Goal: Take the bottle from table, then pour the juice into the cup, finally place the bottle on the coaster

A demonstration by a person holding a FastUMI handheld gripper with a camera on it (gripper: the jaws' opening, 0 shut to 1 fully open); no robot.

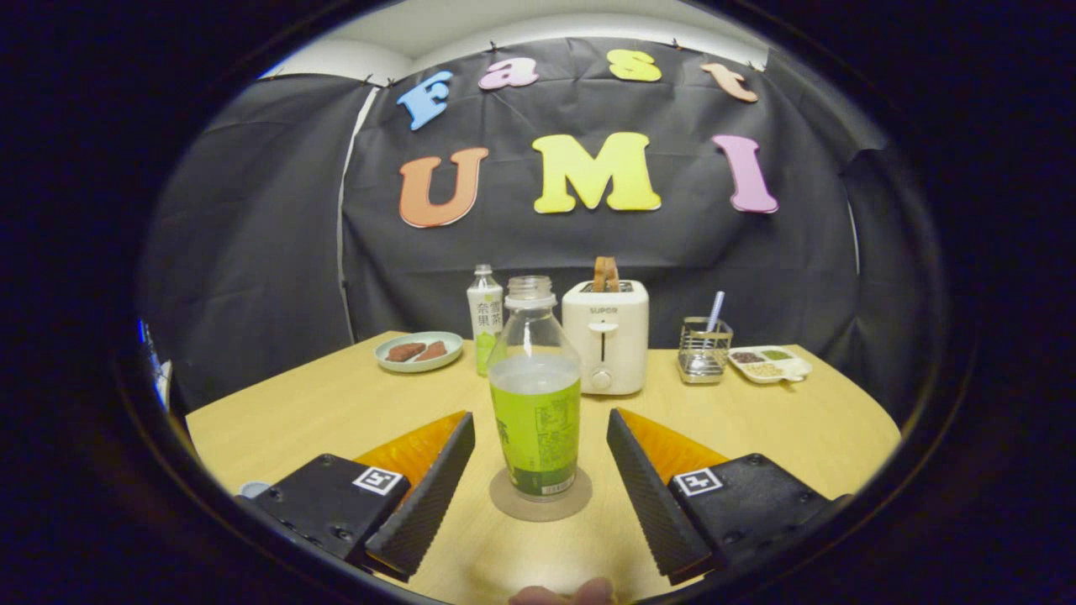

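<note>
The tool (538, 470) is released — its fingers stand wide apart, one on each side of the bottle (535, 395), touching neither side. The uncapped bottle stands upright on the coaster (540, 497) on the desk (336, 412) — a toaster (605, 346) stands beyond.

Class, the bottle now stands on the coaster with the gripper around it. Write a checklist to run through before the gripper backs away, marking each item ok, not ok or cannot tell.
1. Bottle stands upright: ok.
2. Bottle base sits within the coaster: ok, the coaster's rim shows all round its front.
3. Gripper is open, fingers apart from the bottle on both sides: ok.
4. Juice poured into the cup: cannot tell; some liquid remains in the bottle.
5. Bottle is capped: not ok, its mouth is open.
6. Toaster and second bottle stand well beyond, clear of a straight retreat: ok.
</note>
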